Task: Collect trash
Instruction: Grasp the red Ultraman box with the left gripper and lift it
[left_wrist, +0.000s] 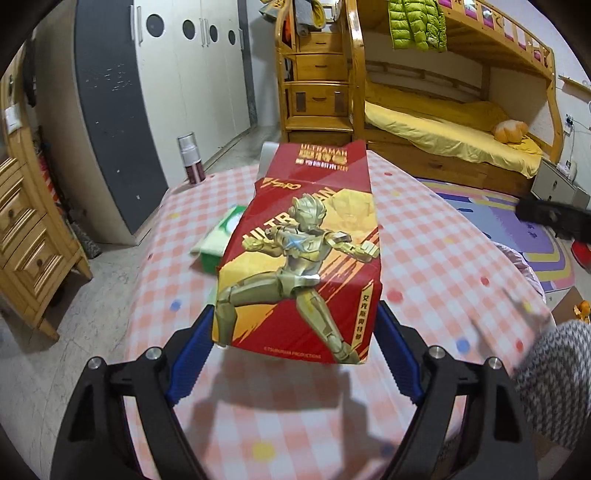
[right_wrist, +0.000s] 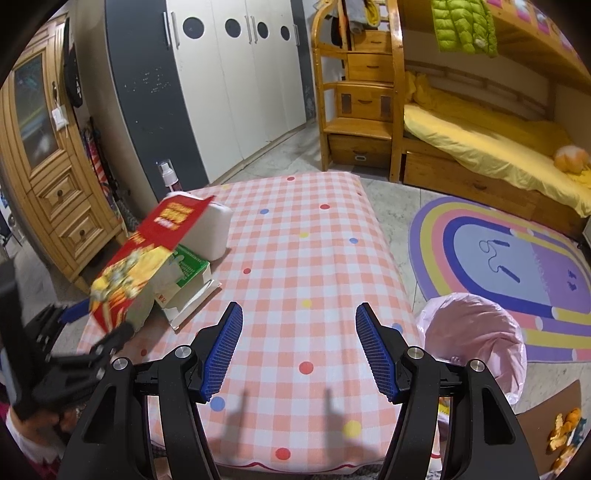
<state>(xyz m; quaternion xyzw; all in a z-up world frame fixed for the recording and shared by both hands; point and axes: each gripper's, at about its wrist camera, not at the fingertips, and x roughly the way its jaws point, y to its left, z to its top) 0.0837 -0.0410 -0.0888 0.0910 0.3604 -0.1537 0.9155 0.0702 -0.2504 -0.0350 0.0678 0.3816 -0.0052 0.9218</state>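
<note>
Left tongs grasping the toy box; right tongs released over the table.

Left wrist view: my left gripper (left_wrist: 295, 325) held the red and gold toy box (left_wrist: 301, 254) by its near end, both blue pads against its sides, the box filling the centre of the frame above the checked tablecloth (left_wrist: 424, 229). A green carton (left_wrist: 221, 236) lay left of centre.
Right wrist view: my right gripper (right_wrist: 299, 350) stood spread at lower centre, nothing between its pads. The toy box (right_wrist: 147, 251) showed at middle left, lifted and blurred. A pink-lined bin (right_wrist: 476, 339) sat at lower right.

bunk bed (right_wrist: 480, 140), wardrobe (right_wrist: 236, 92), rainbow rug (right_wrist: 498, 258).
</note>
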